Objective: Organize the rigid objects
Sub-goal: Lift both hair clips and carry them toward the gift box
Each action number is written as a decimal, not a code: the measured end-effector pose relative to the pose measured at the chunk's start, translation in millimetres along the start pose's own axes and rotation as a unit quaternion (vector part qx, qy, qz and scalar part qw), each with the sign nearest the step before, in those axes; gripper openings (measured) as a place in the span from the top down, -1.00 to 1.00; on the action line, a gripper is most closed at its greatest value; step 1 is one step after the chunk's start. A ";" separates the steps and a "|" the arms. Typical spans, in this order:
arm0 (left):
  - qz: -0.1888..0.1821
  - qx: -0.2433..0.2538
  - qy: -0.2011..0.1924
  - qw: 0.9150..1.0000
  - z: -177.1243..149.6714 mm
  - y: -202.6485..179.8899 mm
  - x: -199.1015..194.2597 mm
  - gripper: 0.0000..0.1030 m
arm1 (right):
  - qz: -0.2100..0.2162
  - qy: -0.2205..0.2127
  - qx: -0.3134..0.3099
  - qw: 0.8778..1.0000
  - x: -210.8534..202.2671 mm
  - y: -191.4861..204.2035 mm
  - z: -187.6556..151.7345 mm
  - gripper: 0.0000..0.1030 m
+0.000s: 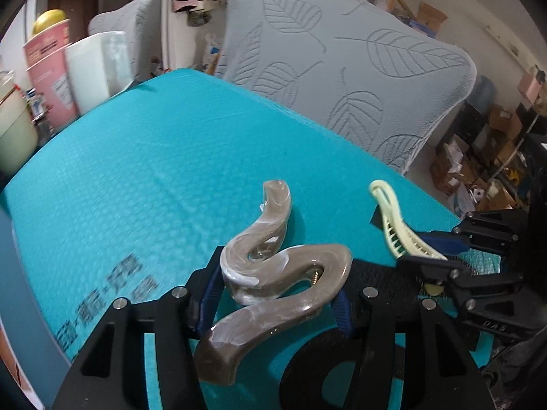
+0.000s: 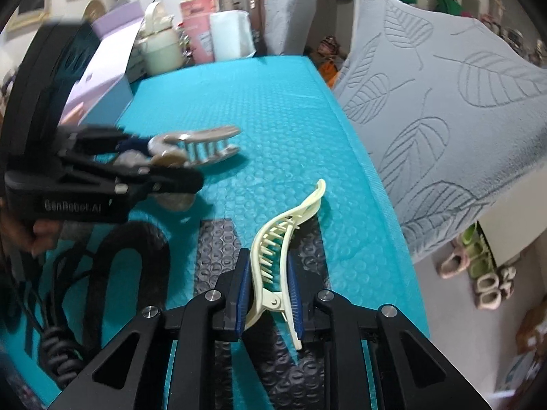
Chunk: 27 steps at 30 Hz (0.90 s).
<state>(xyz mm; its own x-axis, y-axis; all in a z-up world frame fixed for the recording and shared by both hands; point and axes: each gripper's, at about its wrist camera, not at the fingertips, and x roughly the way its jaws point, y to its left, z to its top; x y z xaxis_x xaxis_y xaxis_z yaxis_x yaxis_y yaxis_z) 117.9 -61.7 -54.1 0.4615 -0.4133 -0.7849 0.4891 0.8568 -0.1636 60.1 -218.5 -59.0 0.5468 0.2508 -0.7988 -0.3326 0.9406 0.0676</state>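
Teal table mat (image 1: 171,157), left tool (image 1: 273,294) clamping brown hair claw (image 1: 273,273) — right tool (image 2: 266,287) clamping cream hair clip (image 2: 273,259)

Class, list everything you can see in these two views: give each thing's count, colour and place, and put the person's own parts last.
wavy hair claw: one, marbled brown, between the left gripper's pads
slim hair clip: one, cream, between the right gripper's pads
mat: one, teal, bubble-textured, covering the table
chair covers: two, grey with leaf pattern, behind the table
pink box: one, far end of the table
white container: one, beside the pink box
coiled cable: one, black, on the mat, near side
left gripper: one, black, shut on the claw
right gripper: one, black, shut on the clip
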 end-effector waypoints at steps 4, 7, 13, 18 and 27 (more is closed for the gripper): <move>0.003 -0.011 0.000 1.000 -10.4 2.5 -6.7 -0.06 | 0.005 -0.009 0.003 1.000 -6.0 6.4 -3.0 0.60; 0.011 -0.019 -0.004 1.000 -18.6 2.7 -16.6 -0.06 | 0.012 -0.012 -0.003 1.000 -9.0 15.7 -3.2 0.60; 0.023 -0.027 -0.016 0.999 -31.0 5.9 -37.4 -0.06 | 0.021 -0.018 -0.019 0.999 -15.6 32.0 -2.3 0.60; 0.032 -0.040 -0.023 0.998 -41.2 10.0 -53.0 -0.05 | 0.035 -0.023 -0.029 0.999 -21.1 46.0 -1.5 0.60; 0.048 -0.059 -0.035 0.996 -62.2 13.2 -78.0 -0.05 | 0.051 -0.022 -0.054 0.997 -23.0 76.8 -3.2 0.60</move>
<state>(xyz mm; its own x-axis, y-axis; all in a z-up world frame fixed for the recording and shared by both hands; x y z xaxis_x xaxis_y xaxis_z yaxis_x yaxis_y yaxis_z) 42.3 1.0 -32.2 0.5545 -0.3444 -0.7576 0.3517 0.9220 -0.1618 19.5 -152.8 -37.3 0.5385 0.3557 -0.7639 -0.4670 0.8806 0.0808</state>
